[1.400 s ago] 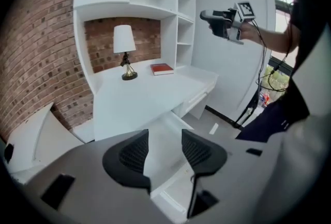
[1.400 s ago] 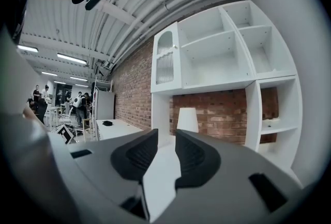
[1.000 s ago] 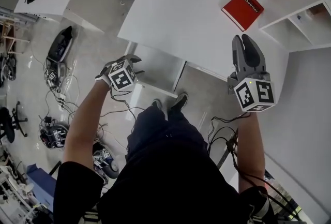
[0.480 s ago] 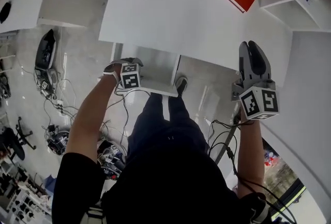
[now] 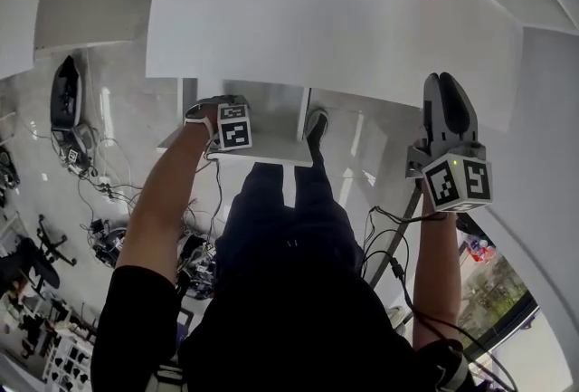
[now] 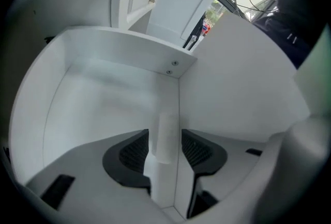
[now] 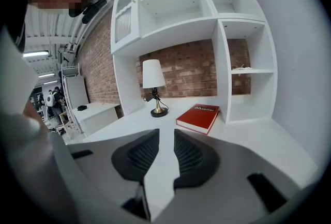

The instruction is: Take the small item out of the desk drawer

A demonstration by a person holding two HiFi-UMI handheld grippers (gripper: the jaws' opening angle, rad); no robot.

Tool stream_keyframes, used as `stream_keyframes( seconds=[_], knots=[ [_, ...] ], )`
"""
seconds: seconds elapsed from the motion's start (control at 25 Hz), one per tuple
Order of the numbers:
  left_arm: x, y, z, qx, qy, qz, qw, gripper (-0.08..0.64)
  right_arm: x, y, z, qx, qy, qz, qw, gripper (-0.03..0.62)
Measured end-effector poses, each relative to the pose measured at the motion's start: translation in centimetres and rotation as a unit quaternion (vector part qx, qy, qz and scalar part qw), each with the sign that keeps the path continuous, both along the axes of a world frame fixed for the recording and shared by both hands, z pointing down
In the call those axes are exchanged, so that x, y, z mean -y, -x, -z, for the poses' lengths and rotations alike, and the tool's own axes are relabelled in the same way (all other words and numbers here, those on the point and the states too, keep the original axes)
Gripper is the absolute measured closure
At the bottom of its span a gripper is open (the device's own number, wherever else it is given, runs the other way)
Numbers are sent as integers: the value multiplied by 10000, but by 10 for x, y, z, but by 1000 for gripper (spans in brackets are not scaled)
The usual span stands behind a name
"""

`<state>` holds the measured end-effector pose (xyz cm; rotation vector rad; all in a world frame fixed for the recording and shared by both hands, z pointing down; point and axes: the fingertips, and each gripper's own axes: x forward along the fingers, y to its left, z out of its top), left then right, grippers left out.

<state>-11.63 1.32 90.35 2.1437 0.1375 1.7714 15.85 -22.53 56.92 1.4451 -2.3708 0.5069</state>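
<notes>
- The left gripper stands over the near front wall of the drawer. That white wall runs straight up between its jaws, which look closed on it, though a thin gap may remain on one side.
- To the left of this gripper lies the inside of the drawer, pulled out from under the desk. The part that shows is bare white. The small item is not visible in any view, so I cannot tell where in the drawer it sits or which way its long side points.
- The right gripper hovers over the right part of the desk top and points away from the person. Its jaws stand a little apart and nothing is between them.
- Seen from the right gripper, the open drawer is to its left and lower, below the desk edge.
- My judgement is that the left gripper is nearer but busy with the drawer. The free right gripper would have to travel left and down into the drawer.
</notes>
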Motion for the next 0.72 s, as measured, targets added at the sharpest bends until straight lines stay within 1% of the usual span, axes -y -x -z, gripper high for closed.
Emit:
stream_keyframes(
  seconds=[0.16, 0.32, 0.36, 0.44, 0.56, 0.72],
  knots=[
    [-6, -2, -14, 41, 218, -159, 9996, 364, 2, -3, -19, -38, 118, -9, 9999, 509],
    [-7, -4, -21, 43, 298, -206, 9993, 381, 5, -1, -31, -28, 157, 26, 9999, 514],
    [-8, -4, -21, 48, 306, -215, 9993, 396, 6, 0, -33, -8, 177, 31, 9998, 515],
    [-9, -5, -22, 59, 283, -271, 9992, 433, 6, 2, -36, 6, 221, 48, 9997, 516],
    [-9, -5, -23, 62, 225, -282, 9993, 437, 10, 6, -35, 17, 191, 88, 9998, 518],
    [-1, -6, -16, -8, 89, -73, 9999, 442, 12, 8, -29, -12, 185, 111, 9998, 525]
  ],
)
